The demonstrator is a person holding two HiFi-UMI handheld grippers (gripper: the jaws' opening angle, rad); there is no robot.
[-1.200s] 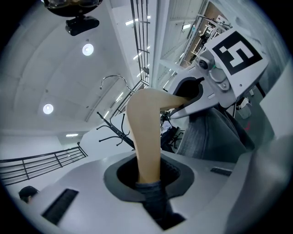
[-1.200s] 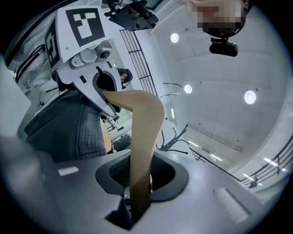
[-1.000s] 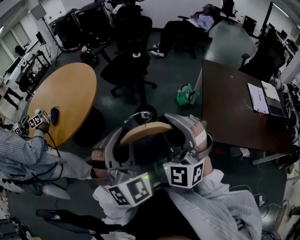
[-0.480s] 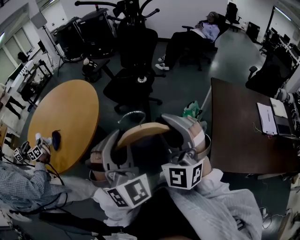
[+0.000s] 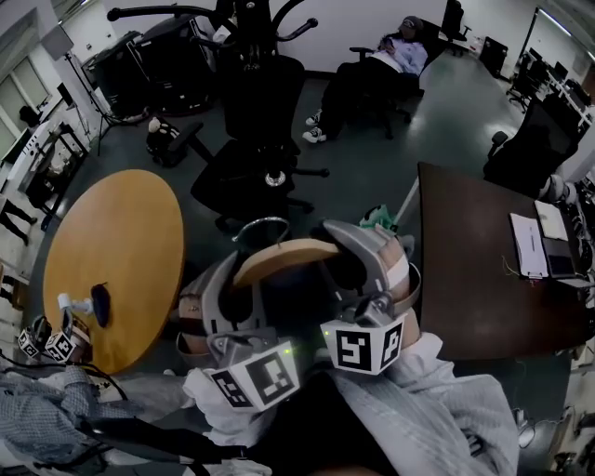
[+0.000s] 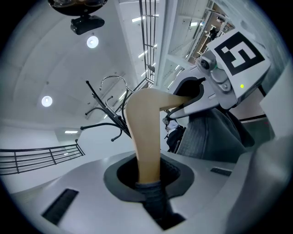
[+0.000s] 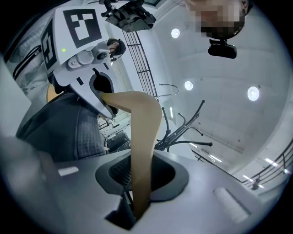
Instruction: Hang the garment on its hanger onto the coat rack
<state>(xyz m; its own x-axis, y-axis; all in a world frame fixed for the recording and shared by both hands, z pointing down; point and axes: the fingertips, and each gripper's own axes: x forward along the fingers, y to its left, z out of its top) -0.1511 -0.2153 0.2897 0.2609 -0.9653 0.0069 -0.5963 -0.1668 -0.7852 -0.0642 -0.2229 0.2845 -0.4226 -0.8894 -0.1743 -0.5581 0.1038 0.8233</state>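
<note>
A wooden hanger with a metal hook is held up in front of me by both grippers. My left gripper is shut on its left arm and my right gripper on its right arm. In the left gripper view the wooden arm and a strip of grey garment sit between the jaws. In the right gripper view the wood is pinched and grey cloth drapes under the other gripper. The black coat rack stands ahead, apart from the hook.
A black office chair stands between me and the rack. A round wooden table is at the left and a dark desk at the right. A person reclines far back; another person's sleeve is at lower left.
The rack's arms have come further into the top of the head view, and the floor, chair and tables have slid downward. The hanger and both grips look the same.
</note>
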